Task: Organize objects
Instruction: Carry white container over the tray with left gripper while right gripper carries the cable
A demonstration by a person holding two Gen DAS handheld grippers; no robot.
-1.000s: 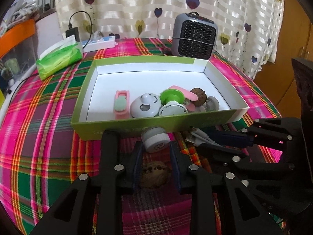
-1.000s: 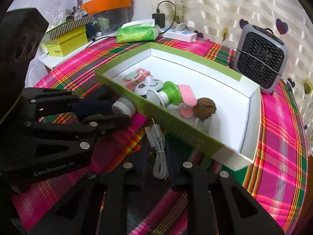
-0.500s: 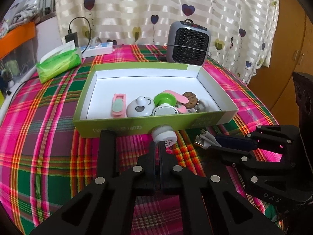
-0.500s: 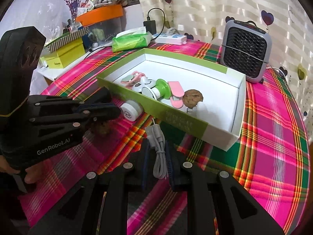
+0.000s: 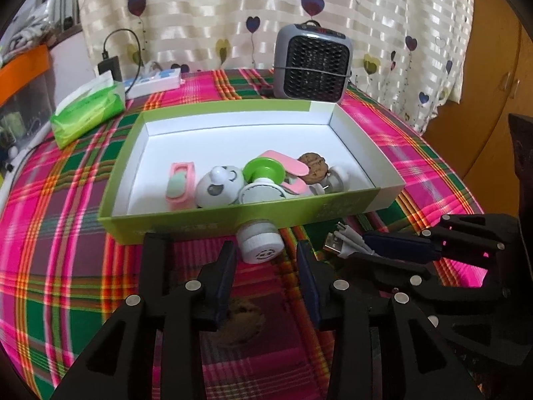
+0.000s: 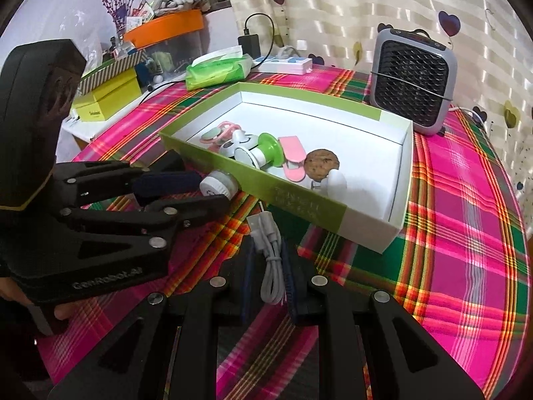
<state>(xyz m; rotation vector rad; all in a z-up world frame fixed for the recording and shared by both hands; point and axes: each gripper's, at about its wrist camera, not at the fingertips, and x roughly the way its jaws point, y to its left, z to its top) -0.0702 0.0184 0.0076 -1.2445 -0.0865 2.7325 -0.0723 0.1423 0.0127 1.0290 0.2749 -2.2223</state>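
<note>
Striped curtain [image 5: 233,16] with hearts behind, plaid tablecloth [image 5: 60,233] covering the table. Landmark is the green box [image 5: 186,223] mid-table; everything below is placed off it.

Behind the box: grey heater [image 5: 313,61]. Back-left of the box: green tissue pack [image 5: 88,110]. Inside the box, bunched against the near wall: pink clip [image 5: 180,183], white round toy [image 5: 218,188], green-and-white suction piece [image 5: 263,180], one walnut [image 5: 313,168].

Outside the box, touching its near wall: a small white jar [image 5: 260,241] lying on its side. Nearer you than the jar: a second walnut [image 5: 241,316] on the cloth.

Your left gripper [image 5: 266,286] has its jaws opening, now spread wide, nothing pressed. The walnut sits low between them, closer to the left pad, blurred. Your right gripper [image 6: 266,266] is clamped on the white cable [image 6: 269,260], near the box's front wall, plug end pointing at the box.

Step in hand looks like grabbing the loose walnut with the left. Centre the jaws on it before you squeeze; it's round and hard and will likely squirt sideways from an off-centre pinch. Keep off the jar just ahead. Lift the cable clear over the box wall before letting go, so the plug doesn't snag the rim.
</note>
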